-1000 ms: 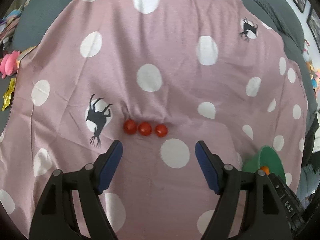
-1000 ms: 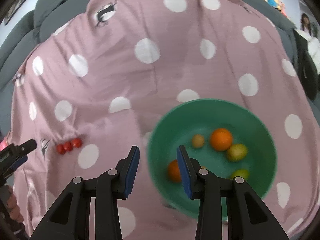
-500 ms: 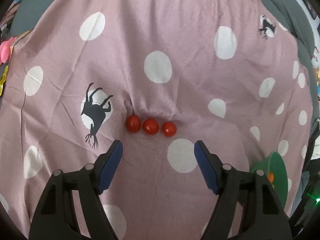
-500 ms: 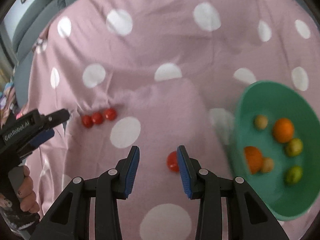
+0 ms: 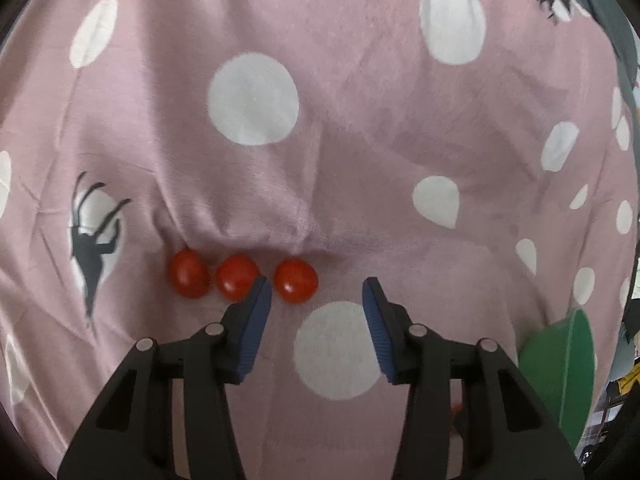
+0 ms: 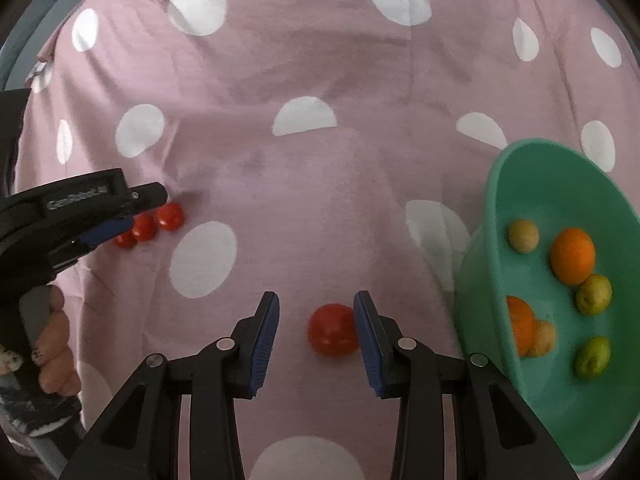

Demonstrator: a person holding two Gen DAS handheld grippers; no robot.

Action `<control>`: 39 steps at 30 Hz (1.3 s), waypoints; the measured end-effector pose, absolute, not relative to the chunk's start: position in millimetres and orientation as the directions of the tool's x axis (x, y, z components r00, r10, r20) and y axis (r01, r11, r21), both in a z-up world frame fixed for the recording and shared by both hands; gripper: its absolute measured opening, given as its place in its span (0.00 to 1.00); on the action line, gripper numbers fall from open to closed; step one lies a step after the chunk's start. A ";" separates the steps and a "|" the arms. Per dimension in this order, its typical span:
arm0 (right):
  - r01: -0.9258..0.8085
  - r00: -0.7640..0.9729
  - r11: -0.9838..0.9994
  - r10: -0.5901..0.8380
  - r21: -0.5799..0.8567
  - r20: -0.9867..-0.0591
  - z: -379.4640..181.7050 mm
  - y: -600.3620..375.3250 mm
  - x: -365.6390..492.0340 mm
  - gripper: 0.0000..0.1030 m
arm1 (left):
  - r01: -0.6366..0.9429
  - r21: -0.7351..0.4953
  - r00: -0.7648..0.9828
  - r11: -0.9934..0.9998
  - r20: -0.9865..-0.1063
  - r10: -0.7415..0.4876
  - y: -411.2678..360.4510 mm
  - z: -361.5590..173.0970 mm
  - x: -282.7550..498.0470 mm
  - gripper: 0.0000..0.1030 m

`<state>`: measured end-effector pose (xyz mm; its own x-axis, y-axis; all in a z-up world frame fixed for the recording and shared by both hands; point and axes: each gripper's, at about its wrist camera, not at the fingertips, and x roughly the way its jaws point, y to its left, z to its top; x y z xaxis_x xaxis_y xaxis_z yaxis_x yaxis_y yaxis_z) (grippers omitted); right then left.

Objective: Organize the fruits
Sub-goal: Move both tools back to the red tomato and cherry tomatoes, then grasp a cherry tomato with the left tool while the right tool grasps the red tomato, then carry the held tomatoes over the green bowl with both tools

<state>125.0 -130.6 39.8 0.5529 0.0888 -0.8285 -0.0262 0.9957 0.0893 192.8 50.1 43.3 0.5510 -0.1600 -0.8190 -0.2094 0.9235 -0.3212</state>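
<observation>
Fingers of the right gripper (image 6: 316,336) stand apart around a loose tomato (image 6: 333,335) on the polka-dot cloth (image 6: 320,60); the right pad seems to touch it, the left does not. Left gripper (image 5: 316,312) is closing on nothing, just short of the three-tomato row (image 5: 240,280). Risks: one-sided contact may roll the tomato toward the green bowl (image 6: 500,216) at right; the left fingertip may nudge the row.

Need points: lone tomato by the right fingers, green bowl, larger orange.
lone tomato (image 6: 333,330), right wrist view, middle of its red skin
green bowl (image 6: 496,200), right wrist view, left rim
larger orange (image 6: 572,261), right wrist view, centre of the fruit
</observation>
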 end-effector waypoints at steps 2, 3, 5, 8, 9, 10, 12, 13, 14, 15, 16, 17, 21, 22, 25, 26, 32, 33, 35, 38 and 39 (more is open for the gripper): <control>-0.028 0.536 0.997 0.077 0.074 -0.841 35.1 -128.7 126.7 0.37 | -0.217 -0.325 0.542 0.920 -0.825 -0.164 50.9 37.2 198.5 0.43; -0.024 0.532 0.998 0.062 0.058 -0.845 32.7 -127.7 127.5 0.37 | -0.219 -0.326 0.535 0.920 -0.828 -0.166 51.5 32.6 201.9 0.43; -0.025 0.522 0.999 0.050 0.044 -0.852 28.6 -126.1 129.2 0.37 | -0.227 -0.321 0.522 0.919 -0.837 -0.163 52.8 27.1 205.7 0.43; -0.010 0.505 0.999 0.051 0.053 -0.861 24.3 -127.3 130.8 0.37 | -0.242 -0.313 0.513 0.919 -0.845 -0.153 54.5 20.7 209.1 0.42; -0.005 0.500 0.998 0.056 0.062 -0.864 22.9 -128.6 131.7 0.37 | -0.242 -0.316 0.510 0.917 -0.846 -0.157 54.8 18.7 209.9 0.42; -0.005 0.495 0.997 0.064 0.071 -0.867 21.5 -129.3 132.2 0.37 | -0.238 -0.316 0.507 0.918 -0.847 -0.160 54.5 17.3 210.4 0.42; -0.008 0.492 0.997 0.071 0.077 -0.868 19.2 -129.4 133.3 0.37 | -0.239 -0.308 0.518 0.921 -0.843 -0.147 55.0 17.3 210.1 0.41; -0.008 0.496 0.998 0.065 0.070 -0.866 19.0 -128.8 133.0 0.37 | -0.243 -0.307 0.520 0.920 -0.842 -0.144 53.7 15.8 210.0 0.40; -0.010 0.498 0.998 0.058 0.061 -0.866 18.5 -127.9 132.6 0.37 | -0.245 -0.304 0.521 0.921 -0.842 -0.139 53.2 15.7 210.6 0.39; -0.010 0.501 0.998 0.055 0.058 -0.864 18.1 -127.5 132.0 0.36 | -0.243 -0.292 0.523 0.925 -0.843 -0.129 51.7 15.2 211.3 0.38; -0.008 0.504 0.999 0.050 0.053 -0.862 17.5 -126.3 130.9 0.32 | -0.241 -0.277 0.524 0.930 -0.844 -0.115 49.0 15.6 209.9 0.35; -0.012 0.505 0.999 0.047 0.048 -0.862 17.1 -125.3 129.9 0.32 | -0.251 -0.246 0.521 0.936 -0.849 -0.084 47.7 15.4 210.0 0.27; -0.025 0.518 0.999 0.050 0.043 -0.854 16.4 -122.9 129.9 0.32 | -0.280 -0.222 0.524 0.934 -0.851 -0.045 46.0 14.5 210.4 0.26; -0.025 0.522 0.999 0.051 0.044 -0.852 17.4 -121.7 128.5 0.32 | -0.276 -0.215 0.524 0.937 -0.851 -0.041 45.3 14.5 210.4 0.26; -0.031 0.530 0.998 0.064 0.056 -0.846 19.9 -121.8 127.3 0.32 | -0.268 -0.193 0.511 0.944 -0.859 -0.031 39.5 14.4 210.6 0.26; -0.033 0.534 0.997 0.072 0.065 -0.843 22.1 -122.4 126.8 0.32 | -0.266 -0.181 0.503 0.947 -0.864 -0.024 37.6 15.5 210.2 0.26; -0.041 0.576 0.991 0.125 0.124 -0.808 40.9 -132.2 120.8 0.32 | -0.233 -0.172 0.532 0.957 -0.846 -0.022 16.8 41.0 197.6 0.26; -0.042 0.581 0.990 0.134 0.135 -0.803 43.2 -134.8 120.4 0.32 | -0.221 -0.176 0.544 0.959 -0.838 -0.029 13.3 49.9 191.7 0.26; -0.055 0.591 0.984 0.169 0.169 -0.789 49.6 -139.2 118.1 0.32 | -0.202 -0.180 0.566 0.963 -0.823 -0.035 7.9 62.7 178.8 0.26; -0.063 0.623 0.982 0.177 0.177 -0.762 60.3 -142.0 113.5 0.32 | -0.184 -0.165 0.589 0.969 -0.807 -0.025 1.8 80.8 162.0 0.26; -0.063 0.634 0.982 0.179 0.180 -0.752 64.0 -143.6 111.6 0.32 | -0.178 -0.160 0.598 0.971 -0.801 -0.023 0.1 86.9 156.4 0.26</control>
